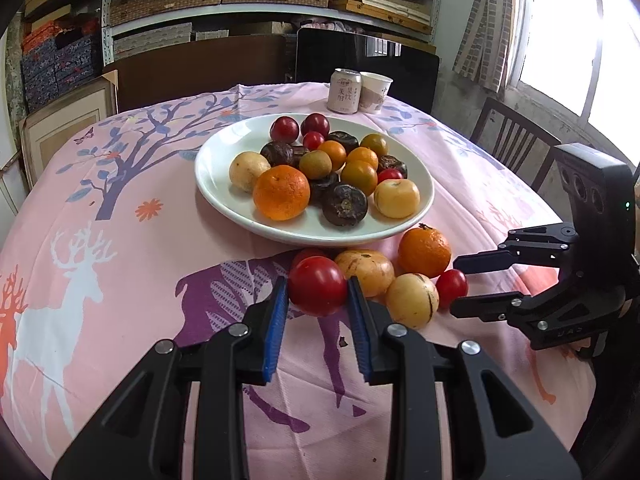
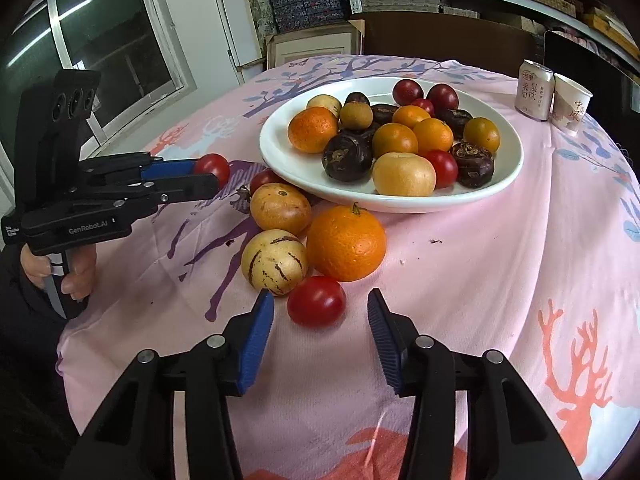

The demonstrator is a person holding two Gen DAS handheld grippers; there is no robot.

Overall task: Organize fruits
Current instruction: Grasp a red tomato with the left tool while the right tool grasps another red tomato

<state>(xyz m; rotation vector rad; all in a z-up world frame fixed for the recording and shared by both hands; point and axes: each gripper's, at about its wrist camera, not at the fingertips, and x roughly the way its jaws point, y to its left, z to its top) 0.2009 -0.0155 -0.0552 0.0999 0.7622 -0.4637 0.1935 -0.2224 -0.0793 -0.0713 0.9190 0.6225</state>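
Two grippers work over a pink tablecloth (image 2: pixel 460 264) printed with deer and trees. Taken left to right in the right wrist view: the left gripper (image 2: pixel 208 178), body marked "GenRobot.AI", is held by a hand (image 2: pixel 60 272) at nine o'clock; its blue pads are pressed onto a glossy red cherry tomato (image 2: pixel 212 168), which sits clear of the cloth. In the left wrist view that same fruit (image 1: pixel 318 291) fills the gap between both pads.

Toward the centre, loose fruit lies just beside the plate's six o'clock rim: a second tomato (image 2: pixel 264 180), two yellow melon-like fruits, one smooth (image 2: pixel 280 208) and one with dark stripes (image 2: pixel 274 262), and a mandarin (image 2: pixel 346 243) with a green stem nub. A third tomato (image 2: pixel 316 301) rests on the cloth between the right gripper's (image 2: pixel 320 320) jaws, which stand spread, touching nothing; no earlier view confirms any change.

The white plate (image 2: pixel 508 176) carries mixed fruit: mandarins, small oranges, tomatoes, dark red plums, brown-black water chestnuts.

At two o'clock stand a pale can (image 2: pixel 535 90) and a paper cup (image 2: pixel 570 104), touching, both with Chinese characters too small to read reliably.
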